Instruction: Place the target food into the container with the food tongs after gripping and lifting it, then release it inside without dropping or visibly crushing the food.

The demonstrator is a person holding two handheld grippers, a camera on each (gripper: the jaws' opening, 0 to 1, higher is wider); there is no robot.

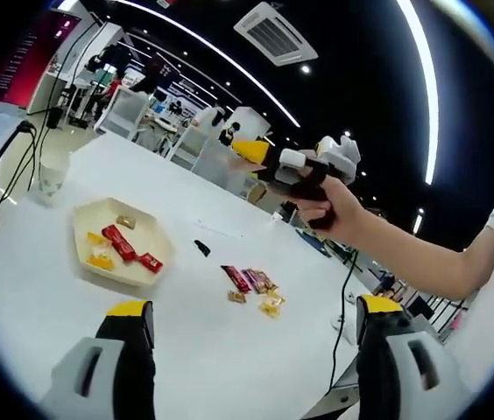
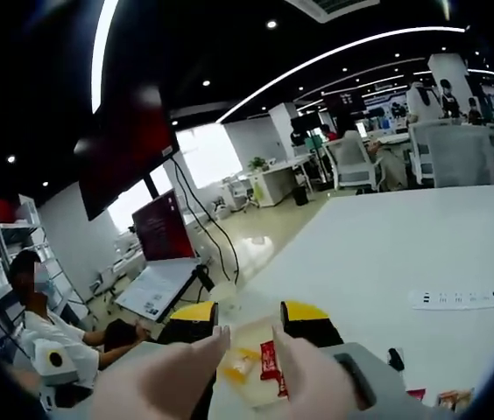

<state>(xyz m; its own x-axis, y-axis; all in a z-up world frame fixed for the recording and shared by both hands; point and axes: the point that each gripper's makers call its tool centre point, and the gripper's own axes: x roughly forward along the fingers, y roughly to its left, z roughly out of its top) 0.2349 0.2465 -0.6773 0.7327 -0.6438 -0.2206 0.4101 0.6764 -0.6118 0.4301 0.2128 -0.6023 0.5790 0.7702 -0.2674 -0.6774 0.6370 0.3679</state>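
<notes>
I see my tongs (image 2: 251, 346) spread at lower centre, their tips over the tray (image 1: 120, 241) at left, loose candies (image 1: 251, 289) mid-frame.

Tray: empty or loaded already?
Loaded. The tray on the table holds several wrapped snacks, red and yellow; a second pile of snacks lies loose on the table beside it.

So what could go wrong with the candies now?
Two risks, I think. The loose wrapped candies lie in a tight little pile on the white table, so a grab might catch several or knock some away. The right gripper is held high above the cream hexagonal tray, so a candy dropped from there might bounce out.
</notes>
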